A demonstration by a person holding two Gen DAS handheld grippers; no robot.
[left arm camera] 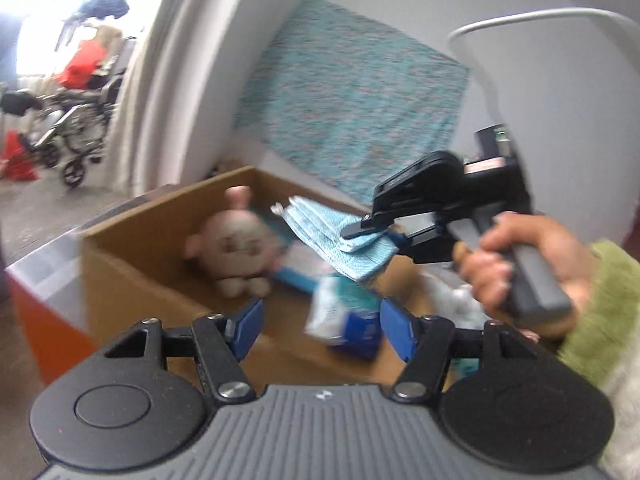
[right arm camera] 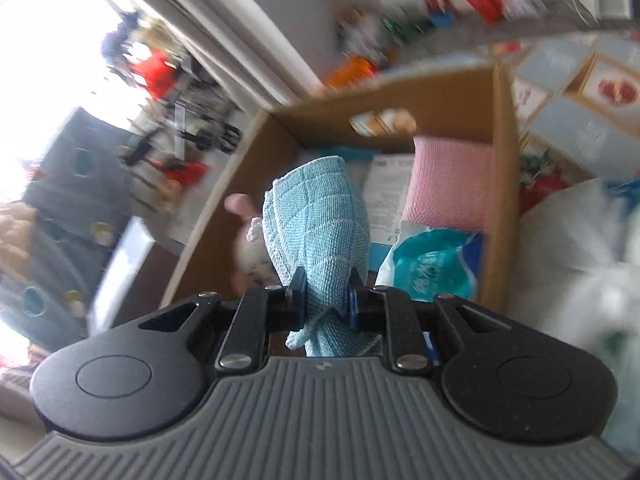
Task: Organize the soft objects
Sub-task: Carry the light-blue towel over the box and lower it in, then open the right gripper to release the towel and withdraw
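Note:
An open cardboard box (left arm camera: 132, 252) stands in front of me. In it lie a pink plush toy (left arm camera: 236, 248), a blue-and-teal tissue pack (left arm camera: 348, 320) and, in the right wrist view, a pink knitted cloth (right arm camera: 452, 176). My right gripper (right arm camera: 326, 300) is shut on a folded light-blue cloth (right arm camera: 316, 220) and holds it over the box (right arm camera: 500, 160); the cloth also shows in the left wrist view (left arm camera: 336, 236), pinched by the right gripper (left arm camera: 368, 228). My left gripper (left arm camera: 320, 328) is open and empty at the box's near edge.
An orange-and-white stand (left arm camera: 40, 300) is left of the box. A teal patterned cloth (left arm camera: 352, 96) hangs on the wall behind. A wheelchair (left arm camera: 68, 120) stands far left. White soft material (right arm camera: 580, 260) lies right of the box. Patterned floor tiles (right arm camera: 580, 100) show beyond.

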